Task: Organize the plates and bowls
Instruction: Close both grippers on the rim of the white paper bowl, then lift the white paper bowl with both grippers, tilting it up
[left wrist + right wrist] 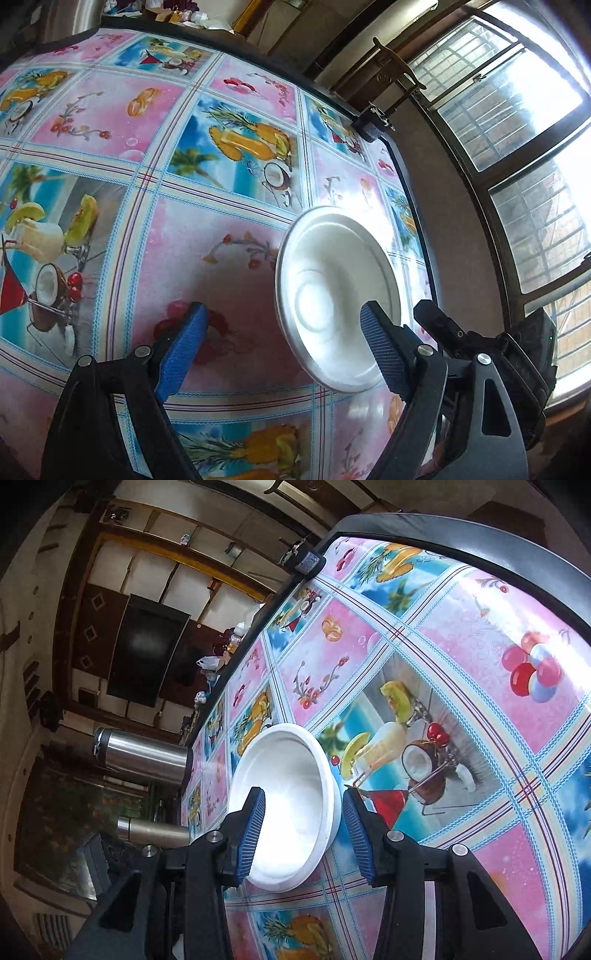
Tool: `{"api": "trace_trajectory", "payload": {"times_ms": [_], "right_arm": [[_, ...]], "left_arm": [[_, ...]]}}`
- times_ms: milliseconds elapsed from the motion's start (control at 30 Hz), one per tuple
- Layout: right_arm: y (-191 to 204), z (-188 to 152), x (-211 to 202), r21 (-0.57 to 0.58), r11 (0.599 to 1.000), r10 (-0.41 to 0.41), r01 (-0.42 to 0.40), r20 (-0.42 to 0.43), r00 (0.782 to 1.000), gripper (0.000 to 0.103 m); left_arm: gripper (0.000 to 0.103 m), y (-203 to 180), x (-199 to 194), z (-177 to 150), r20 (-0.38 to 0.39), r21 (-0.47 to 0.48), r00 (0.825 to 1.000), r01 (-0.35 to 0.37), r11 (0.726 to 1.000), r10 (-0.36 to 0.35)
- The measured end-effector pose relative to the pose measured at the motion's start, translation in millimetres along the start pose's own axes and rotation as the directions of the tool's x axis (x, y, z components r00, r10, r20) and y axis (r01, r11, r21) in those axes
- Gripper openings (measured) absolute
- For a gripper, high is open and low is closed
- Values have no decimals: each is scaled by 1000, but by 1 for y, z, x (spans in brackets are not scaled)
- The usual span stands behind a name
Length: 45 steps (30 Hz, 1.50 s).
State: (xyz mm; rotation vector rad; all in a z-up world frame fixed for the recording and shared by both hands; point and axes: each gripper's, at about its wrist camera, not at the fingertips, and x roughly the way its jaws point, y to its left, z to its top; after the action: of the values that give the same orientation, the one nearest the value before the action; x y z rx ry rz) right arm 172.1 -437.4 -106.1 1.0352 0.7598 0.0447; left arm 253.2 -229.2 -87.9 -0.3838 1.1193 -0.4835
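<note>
A shallow white plate [332,291] lies on the fruit-print tablecloth [155,122] close to the table's window-side edge. My left gripper [282,347] is open wide just above it; one blue pad [380,350] overlaps the plate's near rim, the other [184,347] stands over bare cloth beside it. A white bowl [291,775] sits upright on the same cloth [461,646]. My right gripper [304,834] is open and straddles the bowl's near wall, with one pad [251,834] inside the bowl and the other [358,834] just outside. Neither pad visibly presses on it.
Two steel flasks [144,757] [151,830] stand on the table beyond the bowl. A small black device [369,125] [310,561] sits at the table's edge. A window [517,147] runs along the plate's side. Clutter and a dark screen [147,650] lie past the far edge.
</note>
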Motion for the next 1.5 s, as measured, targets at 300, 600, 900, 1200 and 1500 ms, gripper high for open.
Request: {"api": "trace_trajectory", "payload": {"times_ms": [300, 600, 900, 1200, 1500], "right_arm": [[2, -3, 2, -4, 1000, 5, -5, 11, 1000, 46], [-2, -3, 4, 7, 1000, -22, 22, 22, 999, 40], [1, -5, 5, -18, 997, -74, 75, 41, 996, 22], [9, -10, 7, -55, 990, -127, 130, 53, 990, 7], [8, -13, 6, -35, 992, -123, 124, 13, 992, 7]], "left_arm": [[37, 9, -5, 4, 48, -3, 998, -33, 999, 33], [19, 11, -4, 2, 51, -8, 999, -10, 1000, 10], [10, -2, 0, -1, 36, 56, 999, -24, 998, 22], [8, 3, -6, -1, 29, 46, 999, -39, 998, 37], [8, 9, -16, -9, 27, 27, 999, -42, 999, 41]]}}
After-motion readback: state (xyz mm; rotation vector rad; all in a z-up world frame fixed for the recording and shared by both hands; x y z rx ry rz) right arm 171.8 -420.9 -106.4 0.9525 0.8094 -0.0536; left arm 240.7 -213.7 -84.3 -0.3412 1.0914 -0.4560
